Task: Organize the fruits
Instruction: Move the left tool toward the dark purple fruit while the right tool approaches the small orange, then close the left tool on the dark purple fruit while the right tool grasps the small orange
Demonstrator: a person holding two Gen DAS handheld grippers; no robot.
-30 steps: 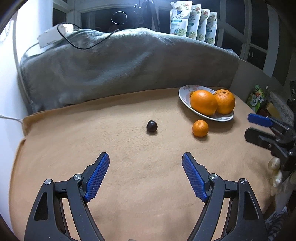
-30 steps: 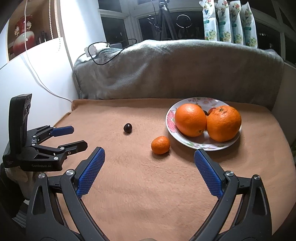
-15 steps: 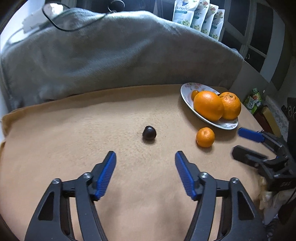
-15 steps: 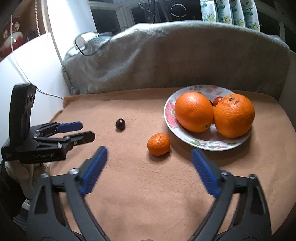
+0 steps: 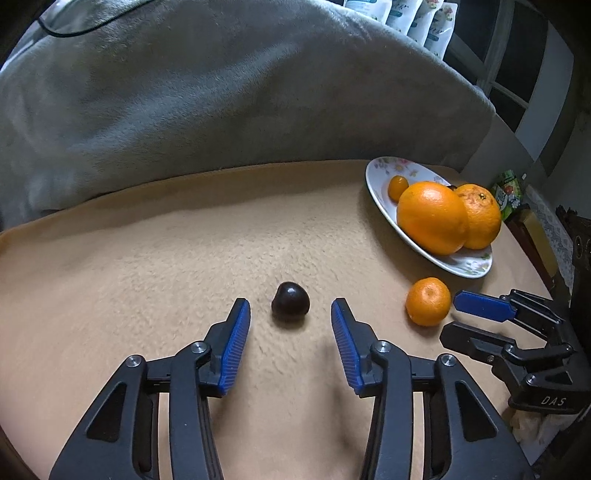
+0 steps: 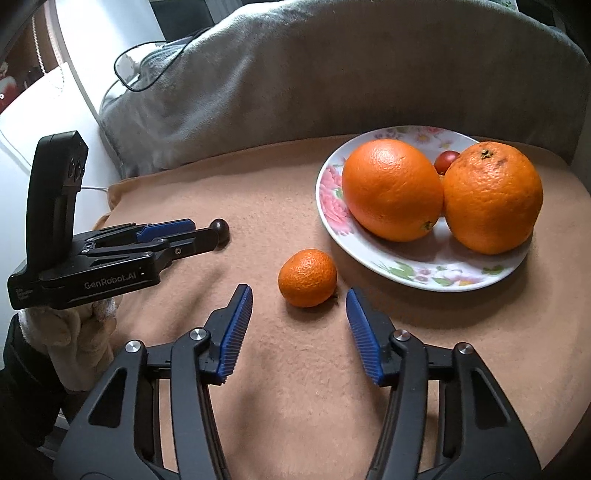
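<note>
A small dark round fruit (image 5: pixel 290 299) lies on the tan blanket, just in front of and between the tips of my open left gripper (image 5: pixel 290 314). It also shows in the right wrist view (image 6: pixel 220 228), behind the left gripper (image 6: pixel 207 236). A small mandarin (image 6: pixel 307 277) lies on the blanket beside the plate, just ahead of my open right gripper (image 6: pixel 300 299). The floral plate (image 6: pixel 332 206) holds two large oranges (image 6: pixel 391 189) (image 6: pixel 493 197) and a small red fruit (image 6: pixel 447 160). In the left wrist view the mandarin (image 5: pixel 428 301) sits beside the right gripper (image 5: pixel 452 314).
A grey blanket (image 5: pixel 221 96) is heaped along the back of the tan blanket (image 5: pixel 147 258). A black cable (image 6: pixel 136 74) lies on the heap. Packets (image 5: pixel 417 18) stand at the far right window. The tan blanket's right edge drops off near the plate (image 5: pixel 476 264).
Both grippers have moved forward and down. The left one has narrowed and now has the dark fruit between its tips. The right one has closed in on the mandarin.
</note>
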